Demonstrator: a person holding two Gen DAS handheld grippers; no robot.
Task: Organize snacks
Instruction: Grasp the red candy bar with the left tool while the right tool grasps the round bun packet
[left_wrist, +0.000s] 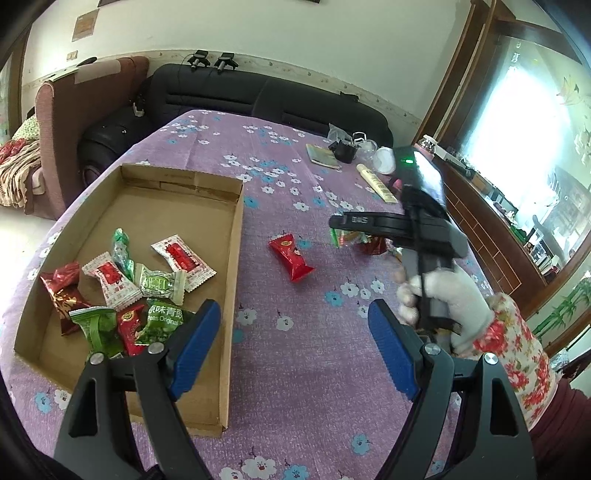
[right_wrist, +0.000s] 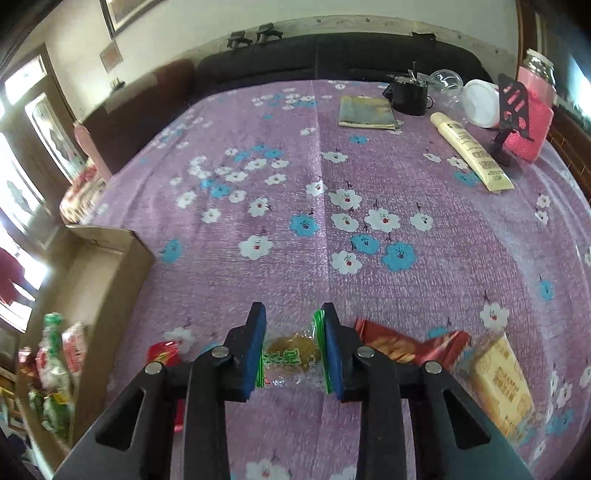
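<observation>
A shallow cardboard box (left_wrist: 236, 221) lies on the purple flowered tablecloth and holds several red, white and green snack packets (left_wrist: 122, 291). My left gripper (left_wrist: 293, 328) is open and empty, hovering beside the box's right wall. A red snack packet (left_wrist: 291, 256) lies loose on the cloth ahead of it. My right gripper (right_wrist: 293, 350) is shut on a clear packet with green ends and a brown snack (right_wrist: 293, 356). A red packet (right_wrist: 406, 349) and a yellow packet (right_wrist: 498, 384) lie to its right. The right gripper also shows in the left wrist view (left_wrist: 343, 221) over loose packets.
At the table's far right stand a cream tube (right_wrist: 471, 151), a flat booklet (right_wrist: 365, 112), a black pot (right_wrist: 408, 96), a white lid (right_wrist: 480, 101) and a pink container (right_wrist: 532, 118). A black sofa (left_wrist: 258, 96) runs behind the table. The box edge (right_wrist: 110, 258) is at the left.
</observation>
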